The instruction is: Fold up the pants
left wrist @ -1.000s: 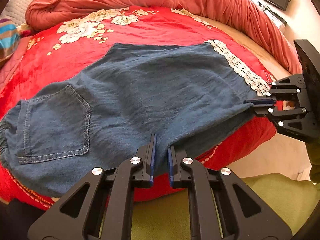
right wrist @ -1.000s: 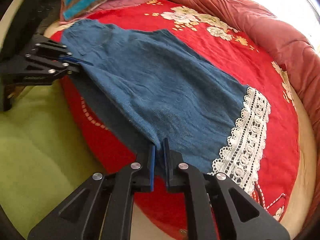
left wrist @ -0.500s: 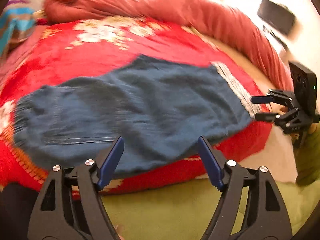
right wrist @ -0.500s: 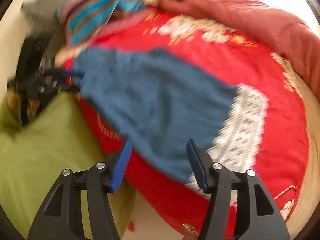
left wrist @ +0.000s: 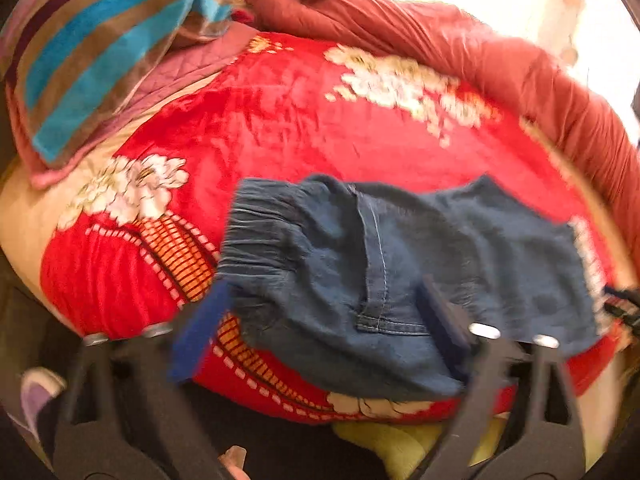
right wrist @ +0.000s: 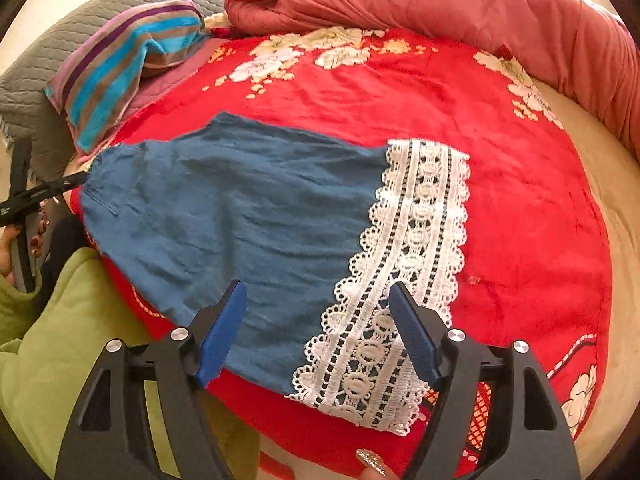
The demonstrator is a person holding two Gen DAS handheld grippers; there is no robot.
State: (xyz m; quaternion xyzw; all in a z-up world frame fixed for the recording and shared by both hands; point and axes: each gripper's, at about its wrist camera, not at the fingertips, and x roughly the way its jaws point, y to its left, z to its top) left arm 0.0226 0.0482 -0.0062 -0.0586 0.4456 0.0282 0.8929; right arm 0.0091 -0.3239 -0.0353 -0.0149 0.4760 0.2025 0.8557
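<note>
1. Lying flat on the red floral blanket (right wrist: 520,208), the blue pants (right wrist: 248,216) run from a gathered waistband (left wrist: 256,236) at one end to a white lace hem (right wrist: 404,292) at the other, their near long edge following the blanket's front edge
2. The left gripper (left wrist: 320,336) hangs over the waistband corner; its jaws are spread and closing, with denim showing in the gap but neither blue pad pressing it
3. The right gripper (right wrist: 318,332) hovers over the hem end; its jaws stand wide and are opening, with lace and denim showing between them, unpinched
4. Bare blanket stretches beyond the far long edge of the pants up to a rolled rust-red duvet (right wrist: 460,4), leaving open room on that side
5. Past the lace hem the blanket carries on to its rim, where cream bedding (right wrist: 616,220) shows
6. A striped towel (right wrist: 120,64) lies on a grey quilted pillow (right wrist: 48,64) beyond the waistband end, well apart from the pants
7. Yellow-green fabric (right wrist: 48,344) fills the space in front of the bed edge, beneath both tools
8. The left wrist view is blurred, so fine detail of the waistband is hard to read
9. Count: one pair of pants, two grippers, one blanket, one duvet, one towel, one pillow
</note>
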